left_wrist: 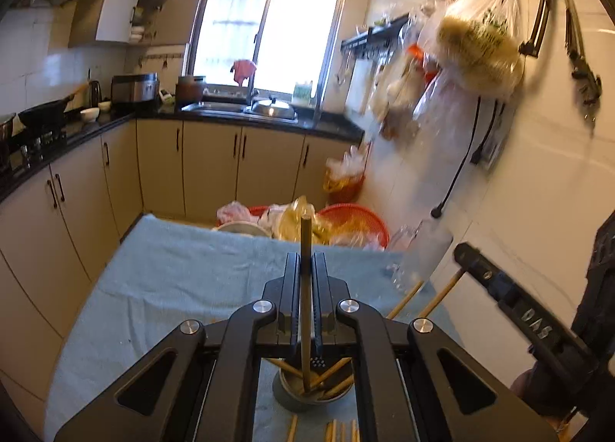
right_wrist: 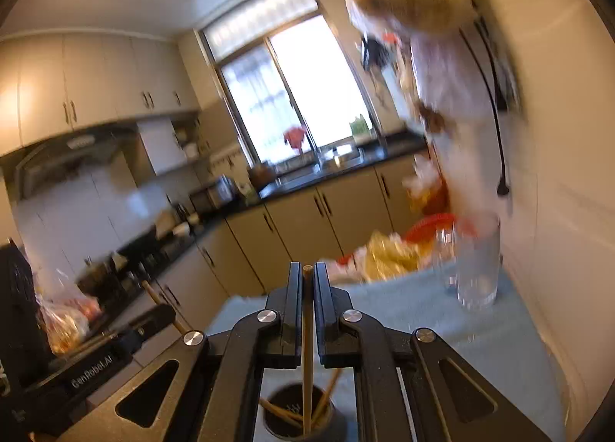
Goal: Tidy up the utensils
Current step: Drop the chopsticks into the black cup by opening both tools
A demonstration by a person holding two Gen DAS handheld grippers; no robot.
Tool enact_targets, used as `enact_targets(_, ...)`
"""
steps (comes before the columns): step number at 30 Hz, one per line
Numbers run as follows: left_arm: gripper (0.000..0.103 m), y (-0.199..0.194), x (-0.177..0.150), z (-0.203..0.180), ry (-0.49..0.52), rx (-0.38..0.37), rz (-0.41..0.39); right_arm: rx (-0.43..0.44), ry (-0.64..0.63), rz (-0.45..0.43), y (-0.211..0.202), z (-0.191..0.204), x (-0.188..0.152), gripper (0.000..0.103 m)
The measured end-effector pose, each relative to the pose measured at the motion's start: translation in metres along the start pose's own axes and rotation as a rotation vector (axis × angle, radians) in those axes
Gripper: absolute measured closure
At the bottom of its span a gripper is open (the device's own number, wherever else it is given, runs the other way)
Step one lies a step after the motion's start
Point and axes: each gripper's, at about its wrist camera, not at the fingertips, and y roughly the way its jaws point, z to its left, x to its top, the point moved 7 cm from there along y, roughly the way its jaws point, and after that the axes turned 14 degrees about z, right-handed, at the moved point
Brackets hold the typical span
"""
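L gripper [left_wrist: 306, 269]: jaws closed on a chopstick [left_wrist: 306, 288], pointing fwd and a bit down, over the near part of the table. R gripper [right_wrist: 307, 280]: jaws closed on another chopstick [right_wrist: 307, 346], slightly nose-down, alongside the L one, near the table's right edge.

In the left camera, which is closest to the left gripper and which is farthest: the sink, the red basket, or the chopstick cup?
1. Chopstick cup: right under the left gripper.
2. Red basket: past the table's far edge, slightly right.
3. Sink: far back, under the window.
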Motion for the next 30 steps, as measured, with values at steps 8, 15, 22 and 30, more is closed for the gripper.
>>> enact_targets(8, 0.089, -0.012, -0.008, 0.003, -0.008, -0.025, 0.007, -0.032, 0.029, 0.129, 0.035, -0.024, -0.022, 0.088)
enact_targets(15, 0.068, -0.060, -0.018, 0.012, -0.045, -0.046, -0.040, -0.057, 0.016, 0.088, 0.004, -0.022, -0.019, 0.062)
enact_targets(22, 0.044, -0.120, -0.069, 0.033, -0.074, -0.012, -0.085, -0.080, -0.044, 0.092, -0.053, -0.012, -0.036, 0.051)
enact_targets(30, 0.039, -0.064, -0.167, 0.045, -0.058, 0.003, 0.163, -0.061, -0.095, 0.405, -0.047, -0.028, -0.154, 0.047)
